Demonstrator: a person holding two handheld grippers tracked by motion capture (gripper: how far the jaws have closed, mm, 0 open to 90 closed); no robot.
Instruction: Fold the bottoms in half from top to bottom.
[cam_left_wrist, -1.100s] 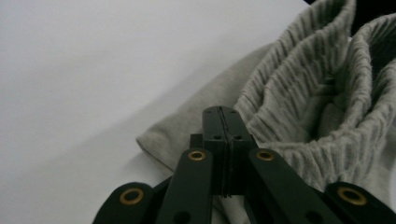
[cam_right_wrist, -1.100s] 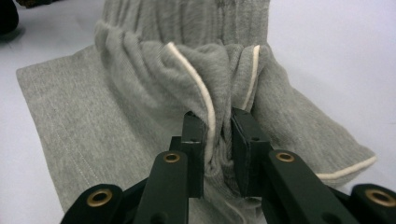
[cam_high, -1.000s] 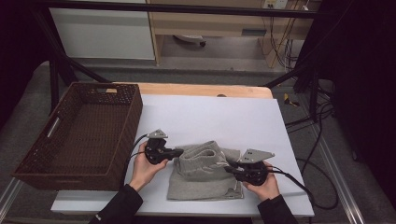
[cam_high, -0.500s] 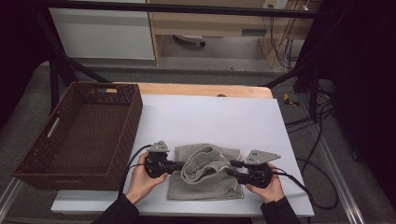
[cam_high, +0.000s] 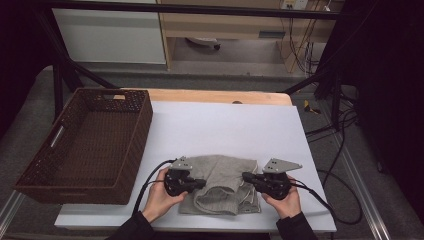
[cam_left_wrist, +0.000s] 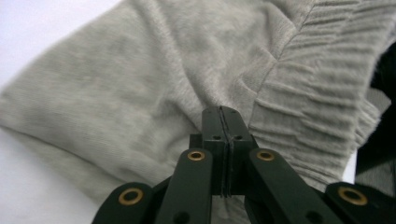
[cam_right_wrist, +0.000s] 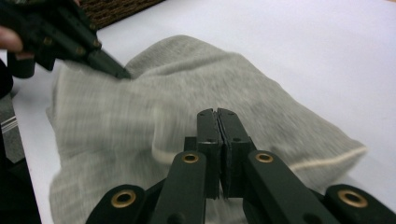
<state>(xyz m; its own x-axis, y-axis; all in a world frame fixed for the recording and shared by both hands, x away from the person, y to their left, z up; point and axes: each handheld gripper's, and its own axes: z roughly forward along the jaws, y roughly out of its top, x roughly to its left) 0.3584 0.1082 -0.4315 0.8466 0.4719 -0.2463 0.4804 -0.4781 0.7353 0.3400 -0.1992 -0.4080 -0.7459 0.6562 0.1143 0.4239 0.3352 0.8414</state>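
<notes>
Item: grey garment (cam_high: 222, 184), soft knit with a ribbed band, lying rumpled at the near edge of the white table (cam_high: 225, 125), between the two grippers.

Left gripper (cam_high: 202, 184): held low over the table in the person's left hand (cam_high: 159, 197), pointing rightward into the garment's left side. In the left gripper view its jaws are pressed together with the fabric gathered at their tips beside the ribbed band (cam_left_wrist: 322, 93); it appears clamped on the cloth.

Right gripper (cam_high: 246, 176): held in the right hand (cam_high: 284, 199), pointing leftward into the garment's right side. In the right gripper view its jaws stand closed against each other over the fabric; whether cloth is actually pinched between them cannot be made out, as the tips cover the contact spot.

Both forearms enter from the bottom edge, dark sleeves cut off by the frame.

Also present: brown wicker basket (cam_high: 100, 170) on the left part of the table, well apart from the garment.

Obscured: the garment's near hem is partly covered by hands and grippers; the fabric in the right gripper view is blurred.
</notes>
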